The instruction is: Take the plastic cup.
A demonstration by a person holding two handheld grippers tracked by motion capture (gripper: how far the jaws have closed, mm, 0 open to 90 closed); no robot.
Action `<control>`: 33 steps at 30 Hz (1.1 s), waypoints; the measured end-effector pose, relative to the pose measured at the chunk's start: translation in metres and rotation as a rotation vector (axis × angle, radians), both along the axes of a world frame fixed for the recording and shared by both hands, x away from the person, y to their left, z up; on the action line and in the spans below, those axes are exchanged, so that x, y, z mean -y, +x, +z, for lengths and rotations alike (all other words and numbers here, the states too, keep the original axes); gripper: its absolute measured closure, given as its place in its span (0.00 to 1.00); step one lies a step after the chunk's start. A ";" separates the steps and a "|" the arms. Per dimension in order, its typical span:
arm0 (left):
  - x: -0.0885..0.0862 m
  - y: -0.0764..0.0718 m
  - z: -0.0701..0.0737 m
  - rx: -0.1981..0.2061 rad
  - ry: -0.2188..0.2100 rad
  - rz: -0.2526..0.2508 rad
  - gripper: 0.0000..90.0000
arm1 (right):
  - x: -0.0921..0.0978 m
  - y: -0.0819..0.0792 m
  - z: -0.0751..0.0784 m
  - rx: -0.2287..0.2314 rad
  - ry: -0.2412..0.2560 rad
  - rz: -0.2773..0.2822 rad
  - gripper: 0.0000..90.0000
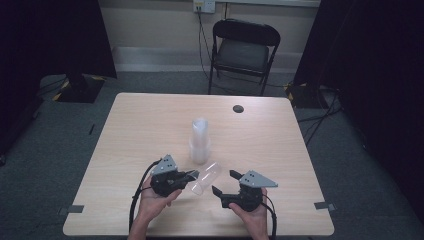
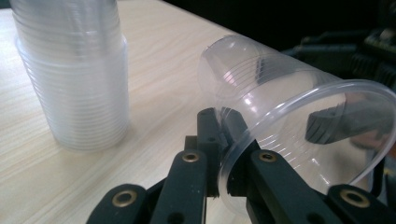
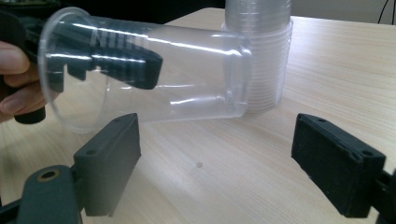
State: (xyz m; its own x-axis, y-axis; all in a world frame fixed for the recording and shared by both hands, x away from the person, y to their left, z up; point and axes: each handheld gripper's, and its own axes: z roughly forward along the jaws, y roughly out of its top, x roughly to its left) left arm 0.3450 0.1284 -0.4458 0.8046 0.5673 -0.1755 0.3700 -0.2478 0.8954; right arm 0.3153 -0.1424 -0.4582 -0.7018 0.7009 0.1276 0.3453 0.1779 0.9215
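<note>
- Left gripper (image 1: 192, 175): jaws clenched on rim of clear plastic cup (image 1: 206, 177), one inside, one outside
- Cup held off table, long axis level, base toward stack of clear plastic cups (image 1: 200, 141)
- Right gripper (image 1: 223, 182): jaws spread wide, holding nothing; cup just left of it, nearer than stack

No legible text, seemingly, anywhere.

The high view looks forward and down on the whole table (image 1: 150, 120) from above the person's side. The left gripper view sits low and close, looking along its jaws. The right gripper view faces across from the opposite side. All three share the clear cup (image 1: 206, 176) (image 2: 289, 126) (image 3: 154, 74) and the cup stack (image 1: 199, 141) (image 2: 74, 74) (image 3: 264, 56).
</note>
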 end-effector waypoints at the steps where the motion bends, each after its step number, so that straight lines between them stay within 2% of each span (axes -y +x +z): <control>1: 0.004 0.001 0.002 0.000 0.036 -0.019 0.97 | -0.002 0.000 -0.001 0.009 -0.023 0.010 0.18; 5: 0.009 0.004 0.003 -0.020 0.068 -0.025 0.98 | -0.002 -0.001 -0.001 0.024 -0.058 0.011 0.19; 9: 0.013 0.009 0.002 -0.071 0.102 -0.044 0.98 | -0.002 -0.002 -0.001 0.049 -0.100 0.011 0.17; 11: 0.015 0.011 0.002 -0.069 0.131 -0.060 0.98 | -0.003 -0.002 -0.003 0.043 -0.120 0.014 0.15; 19: 0.022 0.019 0.003 -0.134 0.199 -0.084 0.98 | -0.006 -0.003 -0.006 0.071 -0.171 0.054 0.14; 21: 0.022 0.020 0.005 -0.149 0.189 -0.085 0.98 | -0.008 -0.004 -0.005 0.086 -0.194 0.056 0.15; 23: 0.021 0.021 0.005 -0.163 0.171 -0.085 0.98 | -0.008 -0.004 -0.005 0.094 -0.196 0.071 0.15; 26: 0.022 0.022 0.005 -0.183 0.193 -0.082 0.98 | -0.011 -0.004 -0.006 0.102 -0.213 0.075 0.15; 30: 0.022 0.024 0.007 -0.205 0.189 -0.089 0.98 | -0.014 -0.004 -0.007 0.106 -0.242 0.083 0.15; 31: 0.023 0.024 0.009 -0.193 0.178 -0.081 0.98 | -0.014 -0.004 -0.007 0.109 -0.242 0.085 0.15; 33: 0.023 0.025 0.010 -0.195 0.184 -0.090 0.98 | -0.015 -0.003 -0.008 0.108 -0.237 0.079 0.15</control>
